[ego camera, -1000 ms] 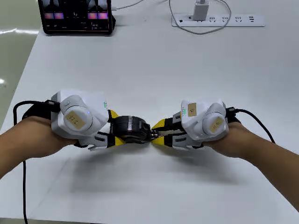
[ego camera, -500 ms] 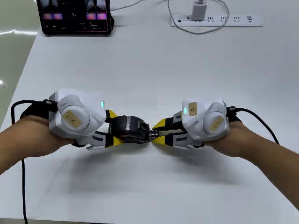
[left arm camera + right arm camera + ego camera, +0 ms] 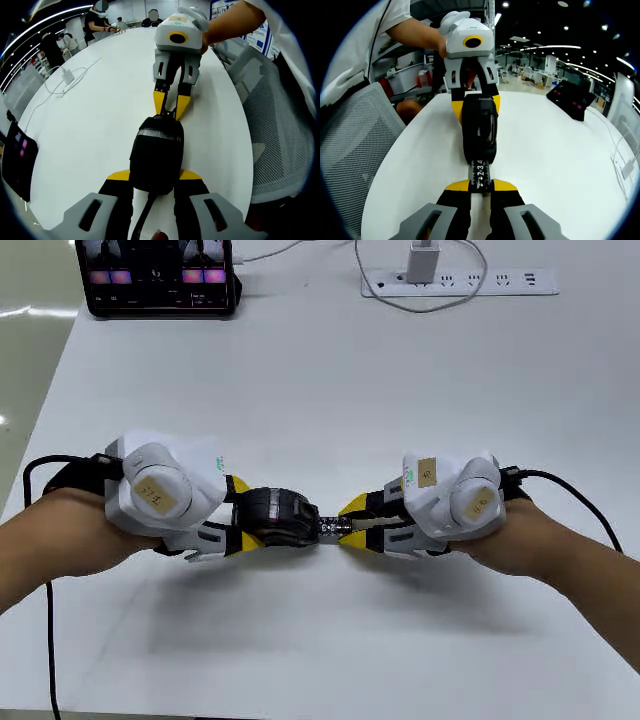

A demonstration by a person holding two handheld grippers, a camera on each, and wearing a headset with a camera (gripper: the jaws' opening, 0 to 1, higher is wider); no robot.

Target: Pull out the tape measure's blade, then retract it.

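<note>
At the upper left of my head view a dark tablet [image 3: 155,275] with a lit screen stands at the far edge of the white counter [image 3: 300,390], well apart from the work. At the lower left a black cable [image 3: 45,540] loops away from the left gripper [image 3: 245,514]. Its yellow-tipped jaws are clamped on the sides of the black tape measure [image 3: 277,517], and the case sits on the counter at the centre of the frame. From the case's right end a short length of blade [image 3: 333,528] is out, and the right gripper [image 3: 351,524] has its jaws narrowed onto the blade's free end. In the right gripper view I read 2, 3 and 4 on the blade just ahead of the pinching jaws, with the case and the left gripper straight beyond. Further right, a second black cable [image 3: 560,495] runs off from the right gripper. At the upper right a white power strip [image 3: 460,282] carries a white charger [image 3: 425,260], far from both grippers. In the left gripper view a grey mesh chair [image 3: 280,130] stands at the right of the frame beside the counter's edge.
</note>
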